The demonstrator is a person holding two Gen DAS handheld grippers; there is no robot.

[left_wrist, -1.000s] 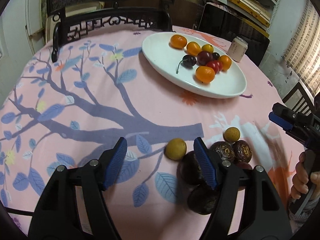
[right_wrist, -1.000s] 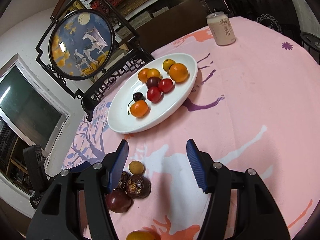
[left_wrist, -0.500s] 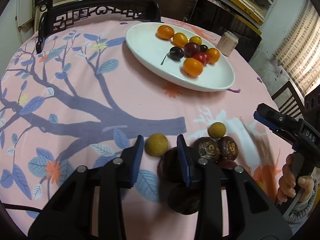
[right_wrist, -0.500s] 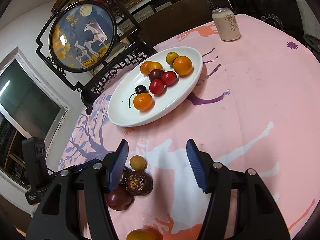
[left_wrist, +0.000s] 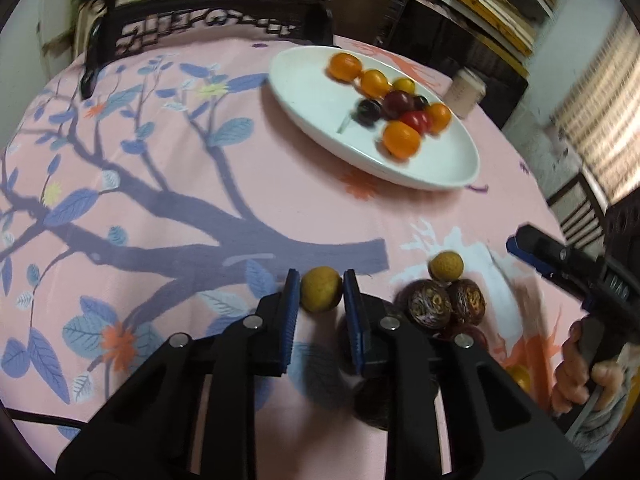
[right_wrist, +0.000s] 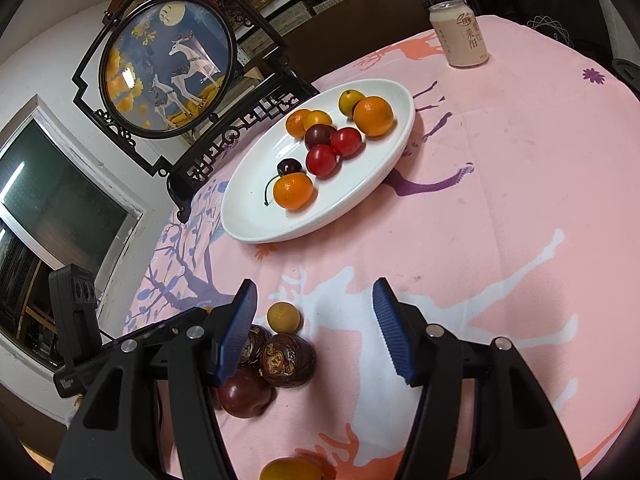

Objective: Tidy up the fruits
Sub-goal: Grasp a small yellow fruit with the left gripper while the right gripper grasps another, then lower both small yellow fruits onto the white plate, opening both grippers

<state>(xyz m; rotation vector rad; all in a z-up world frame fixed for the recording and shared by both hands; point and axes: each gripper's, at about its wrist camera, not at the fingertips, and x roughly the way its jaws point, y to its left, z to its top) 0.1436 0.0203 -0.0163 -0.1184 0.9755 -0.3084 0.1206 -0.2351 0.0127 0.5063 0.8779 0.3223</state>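
I am clamping my left gripper [left_wrist: 321,289] across the widest part of the small round tan-yellow fruit [left_wrist: 321,289], judging it light, firm-skinned and roll-prone, while my right gripper [right_wrist: 314,309] is hanging spread apart, holding nothing.

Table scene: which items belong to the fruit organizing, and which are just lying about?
Job items:
left gripper, shut on a yellow-brown fruit
white plate of fruit
loose passion fruits
small yellow fruit

Lying about:
drink can
round deer screen
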